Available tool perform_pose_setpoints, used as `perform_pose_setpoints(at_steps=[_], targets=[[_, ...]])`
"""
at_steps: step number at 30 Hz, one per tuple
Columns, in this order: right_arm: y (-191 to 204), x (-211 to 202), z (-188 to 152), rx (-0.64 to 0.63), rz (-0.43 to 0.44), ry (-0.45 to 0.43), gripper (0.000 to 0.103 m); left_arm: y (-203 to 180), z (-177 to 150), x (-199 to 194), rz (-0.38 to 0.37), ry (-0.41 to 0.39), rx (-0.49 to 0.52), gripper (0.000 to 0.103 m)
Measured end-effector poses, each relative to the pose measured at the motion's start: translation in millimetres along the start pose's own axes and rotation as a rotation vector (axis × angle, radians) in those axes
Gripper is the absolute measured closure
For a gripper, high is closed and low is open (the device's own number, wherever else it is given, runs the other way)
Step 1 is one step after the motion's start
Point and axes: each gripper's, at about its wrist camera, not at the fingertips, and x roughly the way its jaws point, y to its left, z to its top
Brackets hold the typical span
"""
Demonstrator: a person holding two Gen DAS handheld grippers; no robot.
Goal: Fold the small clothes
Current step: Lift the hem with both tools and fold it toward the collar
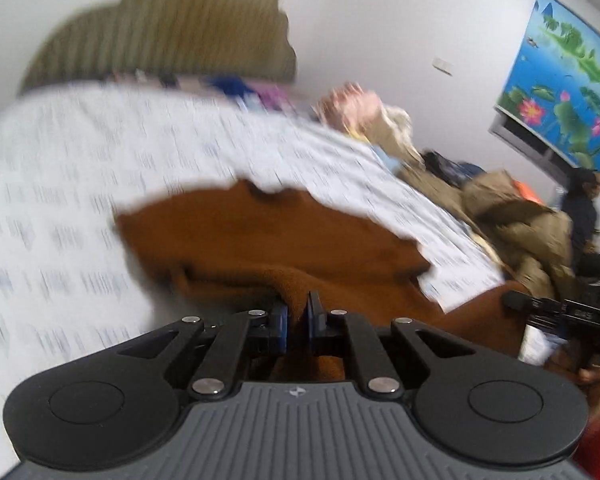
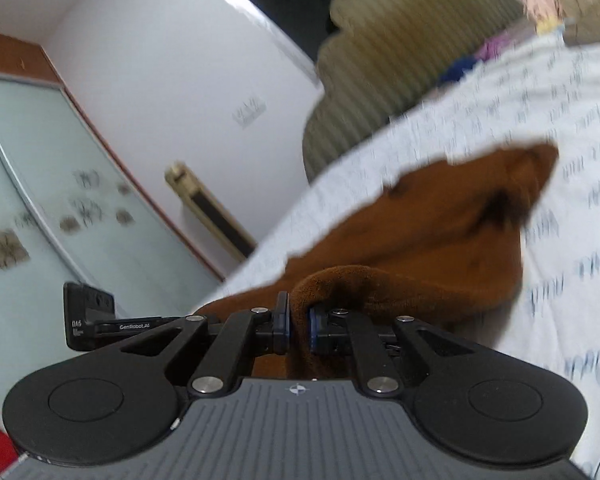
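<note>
A small brown fleece garment (image 1: 268,236) lies on a bed with a white printed sheet (image 1: 80,184). My left gripper (image 1: 298,312) is shut on a fold of its near edge. The right wrist view shows the same brown garment (image 2: 432,232) with one end stretching away toward the upper right. My right gripper (image 2: 299,322) is shut on a bunched fold of its near edge. The right gripper's body also shows at the right edge of the left wrist view (image 1: 560,312). Both views are motion-blurred.
A padded ribbed olive headboard (image 1: 172,24) stands at the bed's far end. A heap of clothes (image 1: 512,216) lies along the bed's right side, with pink and cream pieces (image 1: 360,108) further back. A sliding-door wardrobe (image 2: 40,184) stands to the left.
</note>
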Motion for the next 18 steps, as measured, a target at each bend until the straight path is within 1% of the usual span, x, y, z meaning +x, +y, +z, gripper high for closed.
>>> perform_pose_setpoints(at_steps=[1, 2, 3, 4, 5, 6, 7, 8, 9, 10, 11, 12, 13, 14, 15, 16, 17, 18], targets=[[-2.6, 2.6, 6.3, -0.001, -0.041, -0.019, 0.089, -0.3, 6.2, 9.3, 0.026, -0.011, 0.023, 0.094], [-7.1, 7.8, 11.3, 0.000, -0.103, -0.032, 0.089, 1.0, 10.4, 22.1, 0.048, -0.008, 0.037, 0.093], [-14.4, 15.3, 15.6, 0.007, -0.178, -0.038, 0.089, 3.3, 12.9, 36.5, 0.060, 0.003, 0.037, 0.092], [-24.2, 23.6, 17.0, 0.026, -0.251, -0.040, 0.085, 8.6, 12.3, 51.8, 0.058, 0.025, 0.022, 0.091], [-36.0, 31.8, 16.2, 0.056, -0.314, -0.037, 0.080, 14.2, 10.2, 66.6, 0.060, 0.059, 0.004, 0.090], [-48.8, 38.9, 13.4, 0.086, -0.374, -0.020, 0.077, 20.8, 7.0, 80.9, 0.081, 0.103, -0.018, 0.090], [-59.5, 44.4, 10.1, 0.111, -0.420, 0.004, 0.064, 26.3, 4.6, 94.8, 0.114, 0.148, -0.044, 0.090], [-67.1, 48.7, 3.8, 0.128, -0.461, 0.012, 0.056, 31.3, 0.7, 102.3, 0.145, 0.175, -0.065, 0.090], [-70.8, 45.6, -2.1, 0.142, -0.479, 0.004, 0.056, 35.5, -4.3, 102.9, 0.155, 0.177, -0.081, 0.090], [-73.8, 39.4, -8.3, 0.157, -0.460, -0.007, 0.053, 39.7, -10.2, 97.7, 0.143, 0.170, -0.099, 0.090], [-75.1, 29.7, -14.1, 0.174, -0.434, -0.019, 0.048, 43.9, -15.3, 88.8, 0.123, 0.162, -0.117, 0.089], [-74.7, 19.8, -18.5, 0.186, -0.416, -0.031, 0.047, 47.7, -20.2, 78.9, 0.106, 0.149, -0.137, 0.084], [-73.9, 12.8, -21.1, 0.187, -0.418, -0.038, 0.047, 53.0, -25.7, 65.5, 0.097, 0.128, -0.159, 0.078], [-73.9, 6.2, -23.1, 0.185, -0.427, -0.039, 0.047, 57.0, -29.6, 54.6, 0.094, 0.104, -0.181, 0.055], [-69.5, -0.1, -27.0, 0.177, -0.429, -0.040, 0.047, 61.3, -35.0, 46.6, 0.095, 0.077, -0.208, 0.025], [-68.6, -4.8, -28.6, 0.178, -0.411, -0.041, 0.047, 63.6, -43.7, 36.6, 0.097, 0.043, -0.237, 0.018], [-68.1, -9.0, -31.1, 0.194, -0.376, -0.045, 0.047, 64.8, -52.0, 28.6, 0.090, 0.019, -0.259, 0.017], [-70.0, -7.7, -33.0, 0.215, -0.335, -0.053, 0.047, 63.7, -57.4, 25.1, 0.068, 0.025, -0.273, 0.017]])
